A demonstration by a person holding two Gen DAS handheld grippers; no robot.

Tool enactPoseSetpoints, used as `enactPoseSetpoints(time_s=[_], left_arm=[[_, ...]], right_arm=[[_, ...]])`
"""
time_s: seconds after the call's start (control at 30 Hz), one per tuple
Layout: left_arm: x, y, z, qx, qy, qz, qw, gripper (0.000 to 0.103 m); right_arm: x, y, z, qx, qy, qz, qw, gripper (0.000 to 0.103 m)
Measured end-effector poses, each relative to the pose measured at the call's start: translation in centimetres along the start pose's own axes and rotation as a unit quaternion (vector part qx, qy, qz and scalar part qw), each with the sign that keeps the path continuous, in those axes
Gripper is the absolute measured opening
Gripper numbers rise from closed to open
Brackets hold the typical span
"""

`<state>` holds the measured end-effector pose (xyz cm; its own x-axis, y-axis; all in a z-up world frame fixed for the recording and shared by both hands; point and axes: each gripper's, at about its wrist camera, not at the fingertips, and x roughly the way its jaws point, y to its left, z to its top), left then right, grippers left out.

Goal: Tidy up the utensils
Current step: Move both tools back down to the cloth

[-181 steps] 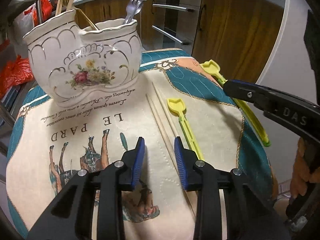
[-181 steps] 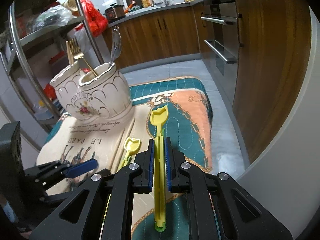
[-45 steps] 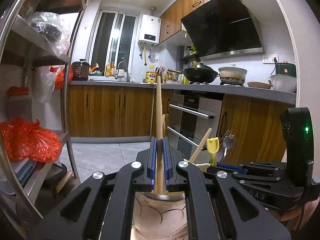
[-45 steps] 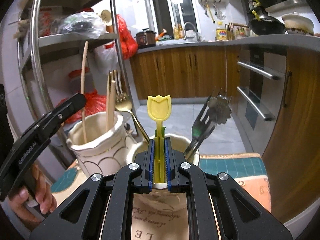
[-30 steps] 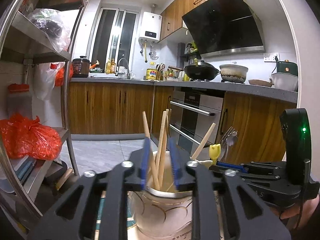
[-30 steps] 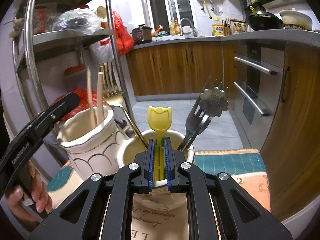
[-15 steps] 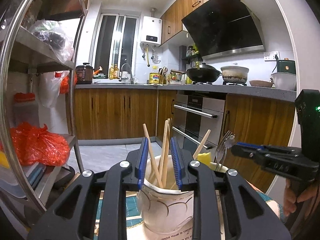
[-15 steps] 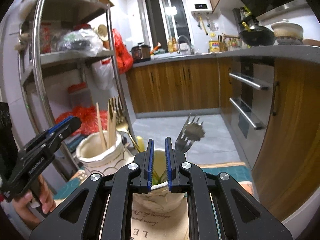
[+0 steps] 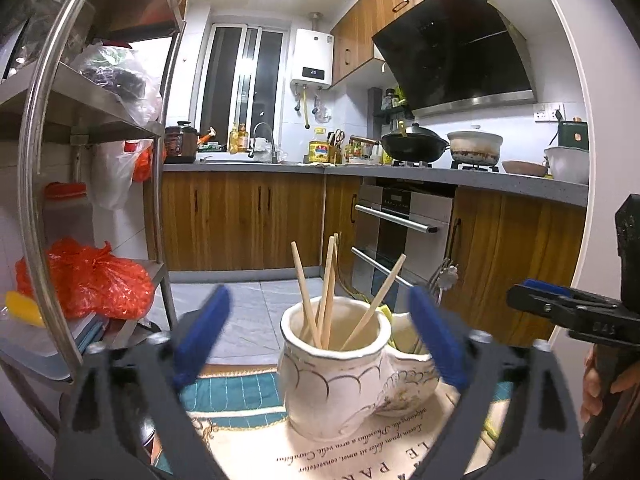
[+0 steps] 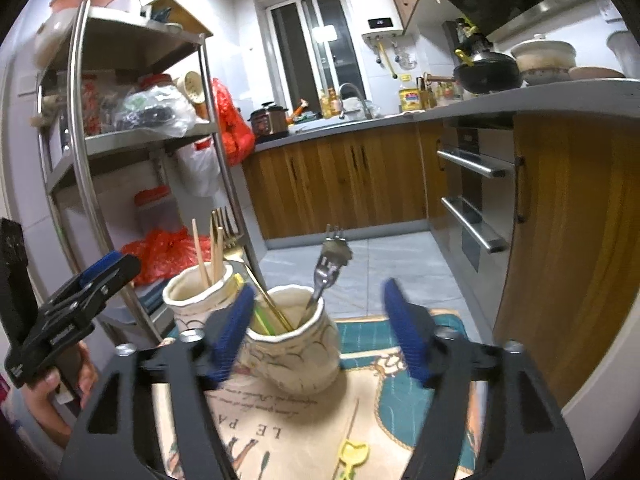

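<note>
Chopsticks (image 9: 320,296) upright in the left cup of the ceramic holder (image 9: 332,384) on the printed mat (image 9: 340,456), left gripper (image 9: 320,336) jaws opening with nothing clamped, right gripper (image 10: 316,328) jaws likewise opening, empty, yellow utensil (image 10: 352,454) near the mat's front edge.

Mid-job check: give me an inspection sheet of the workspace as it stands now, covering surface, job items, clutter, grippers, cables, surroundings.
Surface: printed mat on the table.
Job's things: twin-pot holder; chopsticks in one pot; gold fork, steel fork and a yellow-green utensil in the other; yellow utensil lying on the mat.
Clutter: nothing seen.
Grippers: left gripper and right gripper both opening, nothing between the jaws.
Cables: nothing seen.
Surroundings: metal shelf, red bags, wood cabinets, oven.
</note>
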<state>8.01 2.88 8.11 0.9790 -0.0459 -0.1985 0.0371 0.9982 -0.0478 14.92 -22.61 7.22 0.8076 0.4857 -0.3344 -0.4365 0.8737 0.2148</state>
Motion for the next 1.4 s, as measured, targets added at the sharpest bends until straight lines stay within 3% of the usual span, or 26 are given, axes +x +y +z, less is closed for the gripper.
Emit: enactPoseSetpoints(time_s=[0.07,0.17,0.37,0.53,0.9,1.23,1.4], left_arm=[[-0.5,-0.3,-0.2,0.004,0.001,0.001,1.0,0.097],[-0.8,-0.6,-0.4,0.01,0.008,0.0,0.9999,0.097],[-1.3,-1.2,-1.5,0.01,0.041,-0.006,0.9991,0.097],[-2.5,-1.7,-1.9,0.012,0.043,-0.008,0.999,0.097],[-3.6,-2.4,-2.7,0.013,0.054,-0.013,0.9984,0.097],[-3.0,-3.5,-4.5,0.021,0.091,-0.026,0.9953,0.097],[-2.7,-4.1,-5.0,0.028,0.098,-0.028,0.9943,0.097]], right_arm=[[-0.7,-0.4,-0.4,0.003,-0.002,-0.006,1.0,0.094],[-1.6,-0.8,-1.0,0.003,-0.002,-0.02,1.0,0.097],[-2.2,-1.5,-2.8,-0.007,0.019,-0.066,0.998,0.098],[-2.5,-2.0,-4.3,-0.017,0.04,-0.084,0.996,0.098],[-3.3,-1.7,-5.9,-0.02,0.064,-0.089,0.994,0.098],[-1.4,-1.0,-8.9,-0.055,0.167,-0.093,0.98,0.098],[-0.6,-1.1,-9.8,-0.055,0.192,-0.096,0.975,0.098]])
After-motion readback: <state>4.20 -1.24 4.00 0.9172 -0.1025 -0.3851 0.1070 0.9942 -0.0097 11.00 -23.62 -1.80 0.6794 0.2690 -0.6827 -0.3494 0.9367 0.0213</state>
